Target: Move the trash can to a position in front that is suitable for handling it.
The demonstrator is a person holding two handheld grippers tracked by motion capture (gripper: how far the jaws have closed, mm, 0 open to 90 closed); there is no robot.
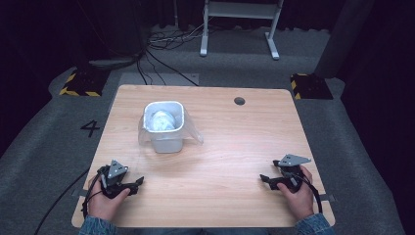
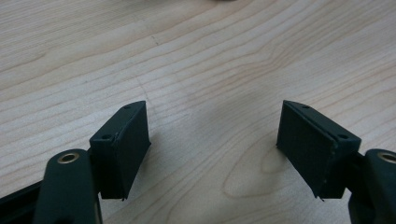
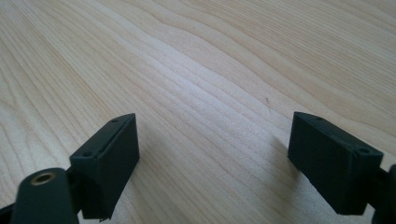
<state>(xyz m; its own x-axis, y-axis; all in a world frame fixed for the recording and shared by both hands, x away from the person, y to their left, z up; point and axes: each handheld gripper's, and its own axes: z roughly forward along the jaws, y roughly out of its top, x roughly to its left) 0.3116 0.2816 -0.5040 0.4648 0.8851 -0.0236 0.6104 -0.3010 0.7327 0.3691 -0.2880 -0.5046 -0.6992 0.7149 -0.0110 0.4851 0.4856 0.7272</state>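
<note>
From the high view, a small white bin [image 1: 165, 128] lined with a clear plastic bag stands on the wooden counter [image 1: 230, 147], toward the far left of centre, with something pale crumpled inside. The left hand-held gripper [image 1: 133, 184] and right hand-held gripper [image 1: 267, 179] rest near the near corners, well apart from the bin. Each gripper view adds what the high view cannot: jaws spread wide, released, with bare wood grain between them
</note>
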